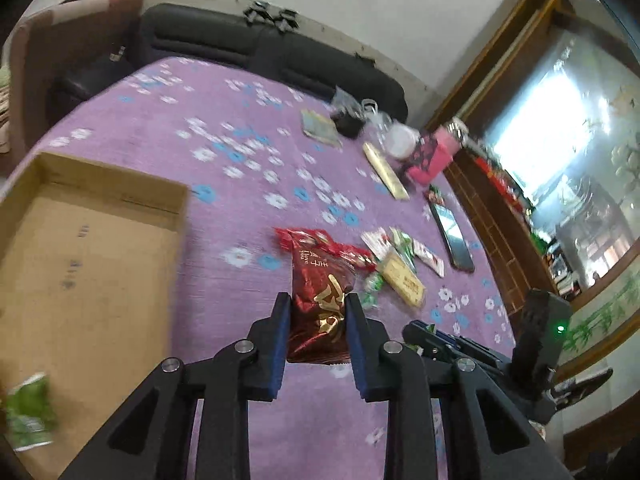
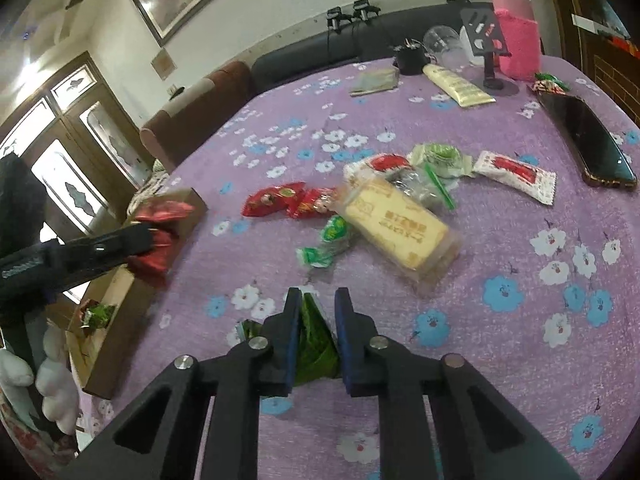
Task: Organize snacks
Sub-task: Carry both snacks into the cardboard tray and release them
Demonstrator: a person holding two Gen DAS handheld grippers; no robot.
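Table point(image 2: 500, 240): covered by a purple flowered cloth; carries everything listed below.

Cardboard box point(image 1: 92, 240): open, shallow, at the table's left edge. One green packet point(image 1: 30, 412) already lies in its near corner. It appears to be the collecting place for the snacks.

Left gripper point(image 1: 318, 300): clamped on a dark red foil packet point(image 1: 320, 300), which is lifted off the cloth. In the right wrist view the packet hangs just over the box rim. Risk: the grip is on the lower part of a slippery bag, so the packet could swing or slide out short of the box and land on the cloth or off the table edge.

Right gripper point(image 2: 318, 294): closed on a green wrapper point(image 2: 314, 344), low over the cloth. Risk: the wrapper is thin and crumpled, pinched at one fold; it may tear or slip when raised.

Loose snacks, mid-table: a cake bar point(image 2: 394, 226) in clear film, small red packets point(image 2: 276, 200), a green sweet point(image 2: 326, 242), white-and-red sachets point(image 2: 516, 176). They overlap, so picking one may drag its neighbours.

Other things, far side: a phone point(image 2: 588, 148), a cream tube point(image 2: 458, 86), a pink-sleeved bottle point(image 2: 516, 44), a clear cup point(image 2: 442, 42). None lie between the snacks and the box. The two grippers share the path leftward and could collide.
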